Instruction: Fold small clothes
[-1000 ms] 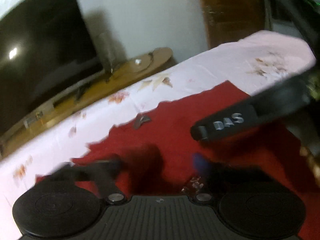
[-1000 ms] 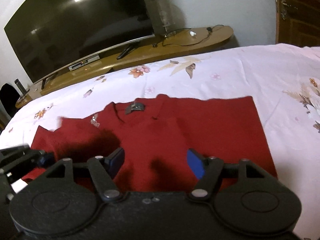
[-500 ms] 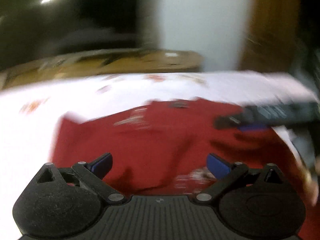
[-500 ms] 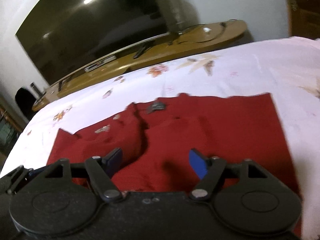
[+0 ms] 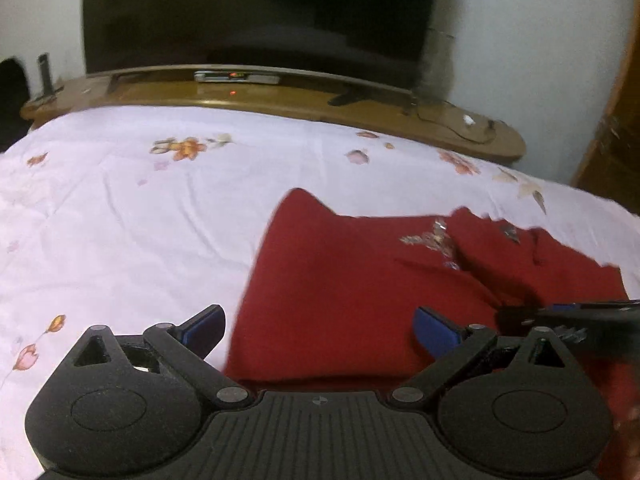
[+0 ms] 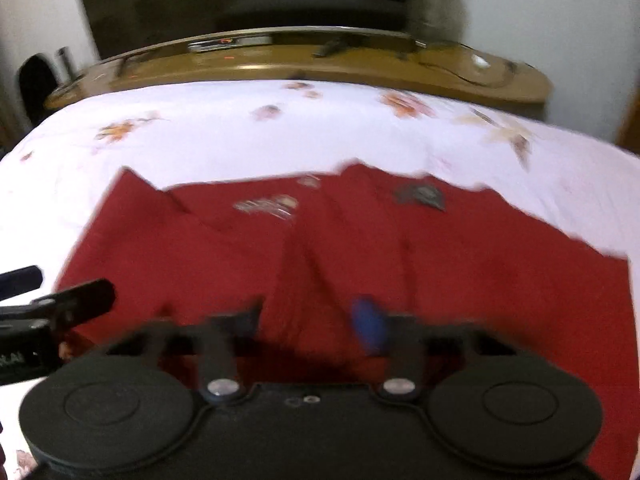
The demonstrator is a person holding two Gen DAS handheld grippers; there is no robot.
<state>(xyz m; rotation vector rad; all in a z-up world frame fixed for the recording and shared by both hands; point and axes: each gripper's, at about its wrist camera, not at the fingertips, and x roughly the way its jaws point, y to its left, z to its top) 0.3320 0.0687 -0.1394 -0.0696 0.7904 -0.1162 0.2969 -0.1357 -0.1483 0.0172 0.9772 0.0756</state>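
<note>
Left gripper (image 5: 318,328): spread wide and holding nothing; its blue-tipped fingers (image 5: 204,322) hang above the near left edge of the shirt, one over the bedsheet, the other over red cloth.
Right gripper (image 6: 308,322): blurred; its fingers stand apart over a raised crease near the shirt's middle, and whether they touch the cloth cannot be told. In the left wrist view its dark tips reach in low from the right side.
Shirt (image 5: 360,288): a red garment lying spread on the bed, neckline and grey label (image 6: 420,196) toward the far edge, a pale print (image 6: 268,206) left of the collar; a fold ridge runs from the collar toward the near edge, and one sleeve corner points up at the far left.
Bed (image 5: 120,220): covered by a white sheet with scattered flowers; bare sheet lies broad to the left of the shirt and in a strip between the shirt and the far edge, with a narrower strip on the right.
Beyond the far edge: a wooden stand (image 5: 280,96) runs just past the bed, carrying a dark television (image 5: 260,12), a flat box with a red light, and cables toward its right end.
Far right: a wooden door (image 5: 616,148) beside the wall.
</note>
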